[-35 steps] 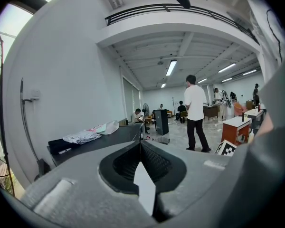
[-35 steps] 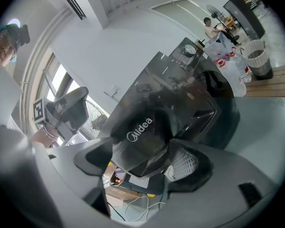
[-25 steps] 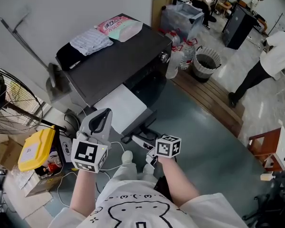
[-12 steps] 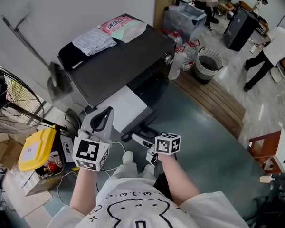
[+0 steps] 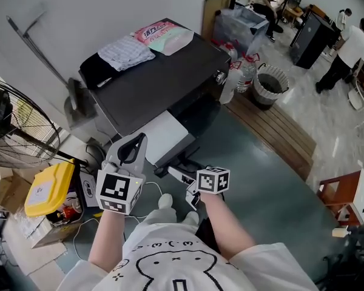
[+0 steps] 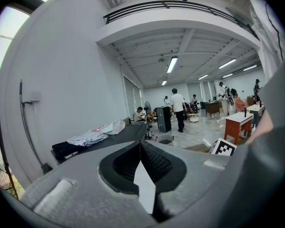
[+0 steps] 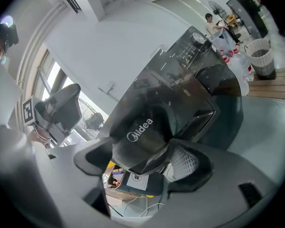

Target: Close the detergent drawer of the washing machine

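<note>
Grip shown only in right gripper view: right gripper (image 7: 147, 156) clamped on glossy dark front of detergent drawer (image 7: 141, 129), "Midea" logo seen between jaws. In head view, drawer (image 5: 179, 173) seen pulled out from front of washing machine (image 5: 158, 77), right forearm stretched toward it. Left gripper (image 5: 134, 139) held raised alongside, clear of machine — jaws pressed together in left gripper view, nothing held.

Left claw (image 6: 140, 148) shut and empty; right claw (image 7: 138, 156) clamped on the detergent drawer (image 7: 143, 126).
</note>
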Motion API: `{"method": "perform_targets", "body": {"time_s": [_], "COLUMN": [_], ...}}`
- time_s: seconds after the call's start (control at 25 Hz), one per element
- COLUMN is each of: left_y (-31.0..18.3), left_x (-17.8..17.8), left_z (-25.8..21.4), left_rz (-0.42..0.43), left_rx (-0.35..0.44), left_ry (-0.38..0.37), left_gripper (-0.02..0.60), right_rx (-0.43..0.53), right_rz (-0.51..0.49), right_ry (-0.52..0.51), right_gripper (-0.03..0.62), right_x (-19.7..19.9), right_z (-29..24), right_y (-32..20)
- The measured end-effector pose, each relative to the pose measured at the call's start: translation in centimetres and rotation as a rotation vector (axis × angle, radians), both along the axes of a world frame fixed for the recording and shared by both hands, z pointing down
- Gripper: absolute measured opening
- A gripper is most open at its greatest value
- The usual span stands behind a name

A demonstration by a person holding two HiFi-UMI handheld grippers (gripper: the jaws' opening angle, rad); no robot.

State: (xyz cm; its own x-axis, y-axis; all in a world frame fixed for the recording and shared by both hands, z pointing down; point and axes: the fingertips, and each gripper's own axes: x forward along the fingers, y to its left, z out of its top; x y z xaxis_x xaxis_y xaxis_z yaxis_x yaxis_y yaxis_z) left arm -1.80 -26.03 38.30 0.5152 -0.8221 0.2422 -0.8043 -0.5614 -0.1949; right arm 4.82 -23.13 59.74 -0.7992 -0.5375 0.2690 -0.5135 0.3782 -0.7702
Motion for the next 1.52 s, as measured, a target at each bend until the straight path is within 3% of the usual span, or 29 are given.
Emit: {"method": "perform_targets", "body": {"time_s": [1.52], "left_y": [-4.7], "left_x": [-4.0], "left_z": [0.3], "left_rz": [-0.052], "left_rx": [-0.007], "left_ry": [-0.028], "left_gripper": [0.017], "right_rx": [-0.006], "right_rz": [-0.019], "right_ry": [0.016], "right_gripper": [0.370], "right_x": [-5.5], "right_z": [-0.3], "right_y": [-7.2]}}
